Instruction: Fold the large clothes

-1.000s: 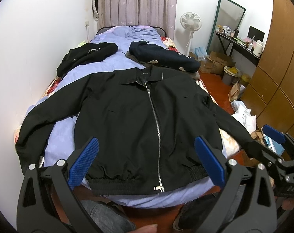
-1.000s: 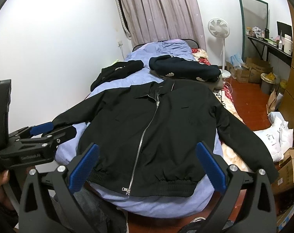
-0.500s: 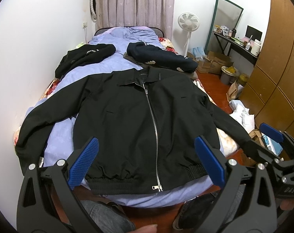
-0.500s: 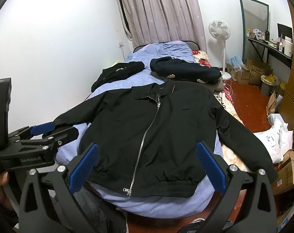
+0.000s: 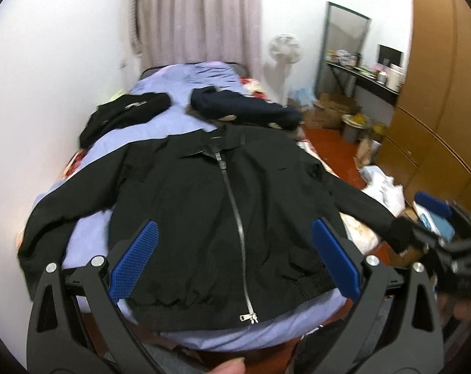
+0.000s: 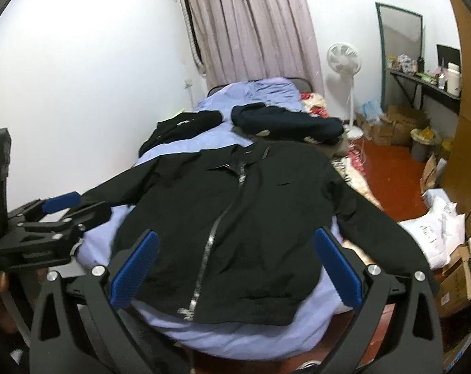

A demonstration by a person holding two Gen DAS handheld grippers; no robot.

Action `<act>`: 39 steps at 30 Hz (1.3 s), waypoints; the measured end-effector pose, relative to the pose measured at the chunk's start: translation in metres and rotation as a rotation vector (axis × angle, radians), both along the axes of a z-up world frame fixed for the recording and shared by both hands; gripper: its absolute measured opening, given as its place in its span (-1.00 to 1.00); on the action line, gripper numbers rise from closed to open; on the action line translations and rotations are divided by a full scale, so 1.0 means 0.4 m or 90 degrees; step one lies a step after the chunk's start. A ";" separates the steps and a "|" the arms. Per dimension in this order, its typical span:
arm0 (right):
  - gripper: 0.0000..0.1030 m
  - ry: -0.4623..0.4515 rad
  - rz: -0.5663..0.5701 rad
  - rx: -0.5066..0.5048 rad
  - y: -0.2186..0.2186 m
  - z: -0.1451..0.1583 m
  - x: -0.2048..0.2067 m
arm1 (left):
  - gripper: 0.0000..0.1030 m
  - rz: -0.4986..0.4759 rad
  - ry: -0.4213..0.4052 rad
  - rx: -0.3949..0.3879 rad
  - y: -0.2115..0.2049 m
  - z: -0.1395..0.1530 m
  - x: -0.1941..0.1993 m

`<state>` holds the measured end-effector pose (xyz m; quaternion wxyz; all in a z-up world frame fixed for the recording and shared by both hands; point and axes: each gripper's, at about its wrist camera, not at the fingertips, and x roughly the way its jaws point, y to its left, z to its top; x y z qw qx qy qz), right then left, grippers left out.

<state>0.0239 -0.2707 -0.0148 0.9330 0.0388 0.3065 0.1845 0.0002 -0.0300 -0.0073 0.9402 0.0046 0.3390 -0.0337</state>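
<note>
A black zip-up jacket (image 5: 204,212) lies flat and face up on the bed, zipped, sleeves spread to both sides; it also shows in the right wrist view (image 6: 251,205). My left gripper (image 5: 234,261) is open and empty, held above the jacket's hem. My right gripper (image 6: 234,265) is open and empty, also above the hem. The right gripper shows at the right edge of the left wrist view (image 5: 444,237), near the right sleeve cuff. The left gripper shows at the left in the right wrist view (image 6: 48,227), near the left sleeve.
The bed has a lilac sheet (image 5: 188,78). A black garment (image 5: 126,112) and a dark navy garment (image 5: 245,109) lie beyond the jacket. A wall runs along the left. A fan (image 6: 343,59), boxes, bags and a wooden wardrobe (image 5: 438,93) stand to the right.
Both grippers have moved forward and closer to the jacket, which looks larger now. The views are blurred by motion. Both stay open.
</note>
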 end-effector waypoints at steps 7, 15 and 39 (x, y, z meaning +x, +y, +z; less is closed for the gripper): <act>0.90 0.033 -0.057 -0.036 -0.145 -0.098 0.087 | 0.88 -0.071 0.042 -0.010 -0.030 -0.078 0.029; 0.90 0.083 -0.097 -0.103 -0.396 -0.227 0.189 | 0.88 -0.103 0.066 -0.012 -0.089 -0.216 0.140; 0.90 0.437 -0.228 0.388 -0.921 -0.726 0.266 | 0.88 -0.243 0.042 -0.064 -0.235 -0.419 0.453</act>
